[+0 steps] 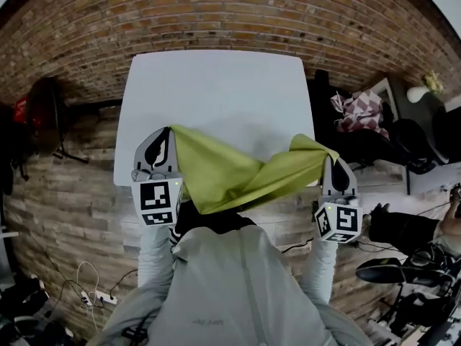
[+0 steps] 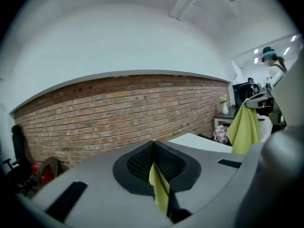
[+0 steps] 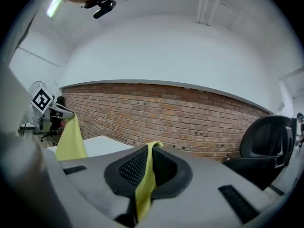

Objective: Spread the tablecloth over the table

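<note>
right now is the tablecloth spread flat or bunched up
Bunched: the tablecloth sags in folds between the left gripper and right gripper, each shut on it, over the near edge of the table.

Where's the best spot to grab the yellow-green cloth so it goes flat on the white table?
At two corners, from the near side of the table. The tablecloth sags between the left gripper and the right gripper, each shut on a corner; pulled apart, it should open flat.

Lt-grey sweatshirt [image 1: 238, 287]; grey L gripper [image 1: 167, 131] & R gripper [image 1: 326, 157] w/ b/w marker cubes [image 1: 157, 202].
</note>
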Tool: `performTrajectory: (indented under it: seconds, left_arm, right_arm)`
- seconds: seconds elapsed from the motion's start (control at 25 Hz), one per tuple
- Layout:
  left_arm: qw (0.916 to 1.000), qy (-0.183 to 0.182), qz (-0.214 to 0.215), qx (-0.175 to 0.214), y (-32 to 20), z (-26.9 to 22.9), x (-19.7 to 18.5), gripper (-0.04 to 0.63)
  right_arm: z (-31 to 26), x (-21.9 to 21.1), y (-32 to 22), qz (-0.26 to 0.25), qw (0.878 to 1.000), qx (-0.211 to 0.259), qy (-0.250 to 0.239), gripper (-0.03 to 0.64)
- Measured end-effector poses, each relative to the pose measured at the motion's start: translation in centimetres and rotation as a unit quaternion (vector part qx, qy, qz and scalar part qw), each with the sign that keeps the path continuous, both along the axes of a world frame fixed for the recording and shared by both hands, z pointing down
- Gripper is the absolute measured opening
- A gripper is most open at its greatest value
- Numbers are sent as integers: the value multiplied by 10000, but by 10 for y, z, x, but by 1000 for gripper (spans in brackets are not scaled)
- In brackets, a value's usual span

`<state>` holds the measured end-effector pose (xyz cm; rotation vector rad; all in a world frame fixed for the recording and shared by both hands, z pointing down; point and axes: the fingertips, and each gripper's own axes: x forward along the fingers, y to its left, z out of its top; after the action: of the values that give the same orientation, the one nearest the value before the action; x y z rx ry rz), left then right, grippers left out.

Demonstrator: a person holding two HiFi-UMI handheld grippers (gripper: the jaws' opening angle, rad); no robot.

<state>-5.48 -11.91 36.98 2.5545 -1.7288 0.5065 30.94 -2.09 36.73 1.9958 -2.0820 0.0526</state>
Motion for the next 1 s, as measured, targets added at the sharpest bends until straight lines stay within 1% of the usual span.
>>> performTrajectory:
  seconds: [0.16,0.24,0.36,0.44,0.6,0.8,1.0]
  left_arm:
    - [9971,-142,-741,126,9,-10,-42,26]
    - [9946,-201,-1000,200,14,-15,-57,26]
    - [9915,-249,-1256,225,18,-16,-75,26]
    - [9902,-260,-1349,239,16,-15,-85,26]
    - [9888,-221,-1444,311,-4,-15,-103,26]
    - [9890,-225,-1436,265,-36,-10,-103,26]
    - [9899,-314,-1364,227,-57,-3,-99,26]
  right_arm:
    - [0,-4,-16,-341,9994,37,-36,25]
    - [0,-3,-23,-421,9991,87,-42,25]
    - [4,-7,-33,-494,9987,81,-48,25]
    - [7,-15,-40,-552,9985,41,-21,25]
    - [10,-29,-58,-583,9982,-19,107,25]
    - [15,-30,-76,-545,9971,-155,507,25]
    - [20,-30,-95,-519,9959,-258,699,25]
